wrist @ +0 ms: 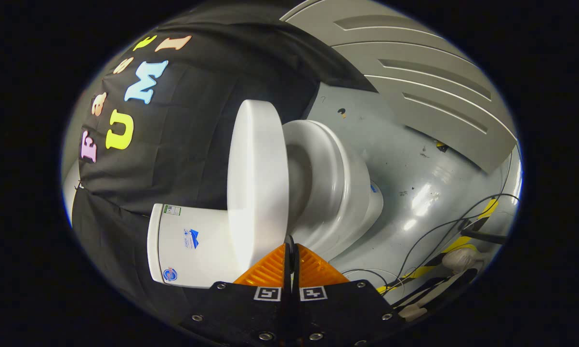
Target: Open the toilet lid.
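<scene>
The view is rolled to one side, so the white ceramic toilet (318, 193) lies across the centre of the frame, with its white box-shaped tank (188, 246) at the lower left, against the black cloth wall. The white plastic toilet lid (256, 183) stands away from the white oval seat (340, 188), which is just to the right of it, and a dark wedge-shaped gap opens between the two. The lid is therefore already lifted, as far as I can judge more than halfway, but it does not yet lean on the tank. The tongs (290, 248) are at the bottom centre of the frame; their two fingers are pressed together, with only a thin dark line between them and nothing held. Their tips sit at the lower edge of the lid, just beside the gap, and I cannot tell for sure if they touch the lid or only stand very near to it. My judgement is that the step in hand is the pushing of the lid upward with the closed tips, not a grasp. The next move probably calls for a slow, steady push on the inner face of the lid toward the tank, until it rests there alone. On the grey glossy floor (414, 164) at the lower right lie thin black cables (443, 229).
</scene>
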`<state>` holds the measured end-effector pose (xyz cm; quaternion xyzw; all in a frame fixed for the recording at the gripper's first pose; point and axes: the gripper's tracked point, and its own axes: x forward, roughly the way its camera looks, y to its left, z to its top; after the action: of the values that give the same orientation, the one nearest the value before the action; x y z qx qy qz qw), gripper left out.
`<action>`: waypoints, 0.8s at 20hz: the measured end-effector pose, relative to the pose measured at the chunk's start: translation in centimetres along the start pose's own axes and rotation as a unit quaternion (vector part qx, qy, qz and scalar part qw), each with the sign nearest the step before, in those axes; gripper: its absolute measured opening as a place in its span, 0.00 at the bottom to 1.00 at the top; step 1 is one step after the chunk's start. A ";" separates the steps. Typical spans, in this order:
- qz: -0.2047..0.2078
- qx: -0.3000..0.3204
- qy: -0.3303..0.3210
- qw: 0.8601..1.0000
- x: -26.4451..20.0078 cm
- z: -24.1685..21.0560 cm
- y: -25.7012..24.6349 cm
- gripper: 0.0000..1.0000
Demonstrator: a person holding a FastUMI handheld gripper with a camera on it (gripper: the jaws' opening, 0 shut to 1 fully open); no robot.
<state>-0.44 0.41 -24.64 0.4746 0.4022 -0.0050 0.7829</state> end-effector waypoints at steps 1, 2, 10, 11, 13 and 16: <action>-0.004 -0.006 -0.006 1.000 -0.1 0.0 0.4 0.00; -0.009 -0.013 -0.011 1.000 -0.2 0.0 0.7 0.00; -0.021 -0.094 -0.055 0.994 -2.3 0.2 4.7 0.00; -0.024 -0.102 -0.061 0.993 -2.5 0.2 5.2 0.00; -0.027 -0.115 -0.073 0.990 -2.9 0.2 6.0 0.00; -0.036 -0.120 -0.085 0.988 -3.3 0.0 7.0 0.00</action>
<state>0.04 3.06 -17.37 0.3599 0.3488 -0.0247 0.8650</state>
